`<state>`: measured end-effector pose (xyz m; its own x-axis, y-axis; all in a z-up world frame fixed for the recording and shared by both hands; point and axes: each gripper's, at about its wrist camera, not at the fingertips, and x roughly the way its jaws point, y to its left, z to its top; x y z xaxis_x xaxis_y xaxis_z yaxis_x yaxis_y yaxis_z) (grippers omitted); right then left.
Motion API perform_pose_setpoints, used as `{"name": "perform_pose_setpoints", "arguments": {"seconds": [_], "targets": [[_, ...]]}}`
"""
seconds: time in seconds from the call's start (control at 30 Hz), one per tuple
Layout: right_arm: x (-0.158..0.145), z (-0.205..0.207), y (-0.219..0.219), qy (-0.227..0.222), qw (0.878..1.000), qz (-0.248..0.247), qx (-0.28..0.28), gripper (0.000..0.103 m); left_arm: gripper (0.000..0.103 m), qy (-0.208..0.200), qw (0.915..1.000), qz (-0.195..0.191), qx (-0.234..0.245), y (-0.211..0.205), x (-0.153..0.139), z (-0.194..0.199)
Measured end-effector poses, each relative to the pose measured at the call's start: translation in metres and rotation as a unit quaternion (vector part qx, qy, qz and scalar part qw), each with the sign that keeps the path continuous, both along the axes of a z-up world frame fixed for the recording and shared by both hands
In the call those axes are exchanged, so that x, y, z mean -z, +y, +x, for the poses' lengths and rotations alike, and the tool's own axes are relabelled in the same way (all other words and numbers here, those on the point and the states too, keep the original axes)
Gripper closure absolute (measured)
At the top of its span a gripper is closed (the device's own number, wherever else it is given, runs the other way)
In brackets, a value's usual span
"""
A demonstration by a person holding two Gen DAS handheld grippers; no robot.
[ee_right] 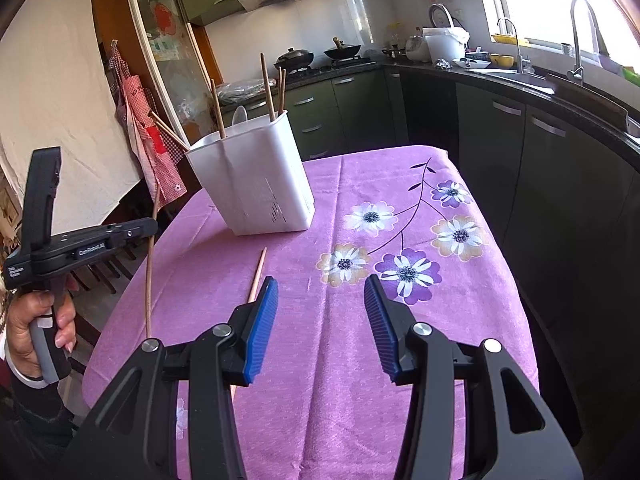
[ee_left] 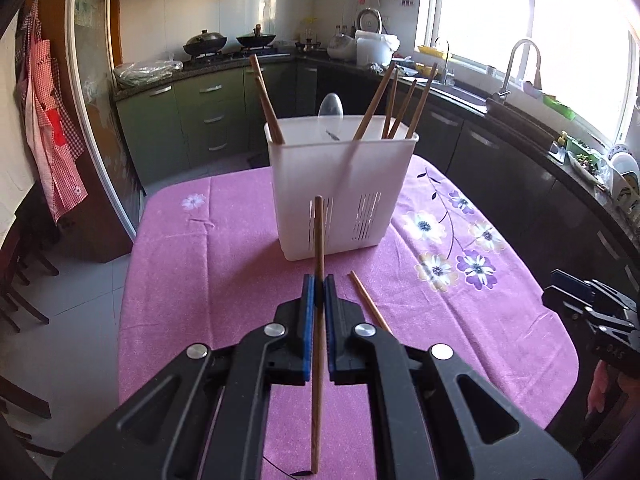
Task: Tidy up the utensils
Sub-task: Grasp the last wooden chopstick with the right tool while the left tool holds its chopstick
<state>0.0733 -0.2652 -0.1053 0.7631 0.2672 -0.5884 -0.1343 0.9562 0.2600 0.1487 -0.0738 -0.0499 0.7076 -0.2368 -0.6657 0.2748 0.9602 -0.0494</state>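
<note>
My left gripper (ee_left: 319, 286) is shut on a wooden chopstick (ee_left: 318, 236), held nearly upright above the table, in front of the white utensil holder (ee_left: 340, 196). The holder has several chopsticks and a clear spoon (ee_left: 331, 110) in it. Another chopstick (ee_left: 368, 300) lies on the pink cloth just right of the left gripper. In the right wrist view my right gripper (ee_right: 322, 312) is open and empty above the cloth. The holder (ee_right: 256, 184), the lying chopstick (ee_right: 258, 274), the left gripper body (ee_right: 80, 240) and its held chopstick (ee_right: 151, 256) show at left.
The table has a pink flowered cloth (ee_left: 200, 264), also in the right wrist view (ee_right: 360, 360). Dark kitchen cabinets and a counter with a sink (ee_right: 520, 76) run along the right. Chairs (ee_left: 20, 280) stand at the left. An apron (ee_left: 48, 120) hangs on the left wall.
</note>
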Motion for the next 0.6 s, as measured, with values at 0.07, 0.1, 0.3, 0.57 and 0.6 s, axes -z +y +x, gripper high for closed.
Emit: {"name": "perform_pose_setpoints", "arguments": {"seconds": [0.07,0.1,0.3,0.57,0.6], "targets": [[-0.001,-0.002,0.002,-0.001,1.000,-0.002,-0.003,0.058,0.098,-0.014,0.9999,-0.001,0.001,0.002,-0.009,-0.011],[-0.001,-0.003,0.004,-0.001,1.000,-0.003,-0.004,0.058,0.098,-0.019,0.9998,-0.003,0.002,0.002,-0.011,-0.016],[0.000,-0.003,0.010,0.003,1.000,-0.005,-0.014,0.056,0.098,-0.048,0.9988,-0.007,0.002,0.008,-0.026,-0.044],[0.019,0.021,0.027,0.043,0.998,-0.011,-0.048,0.055,0.098,-0.070,0.9975,-0.010,-0.001,0.021,-0.033,-0.068],[0.023,0.028,0.033,0.054,0.997,-0.017,-0.059,0.055,0.098,-0.071,0.9974,-0.010,-0.002,0.023,-0.032,-0.069]]}}
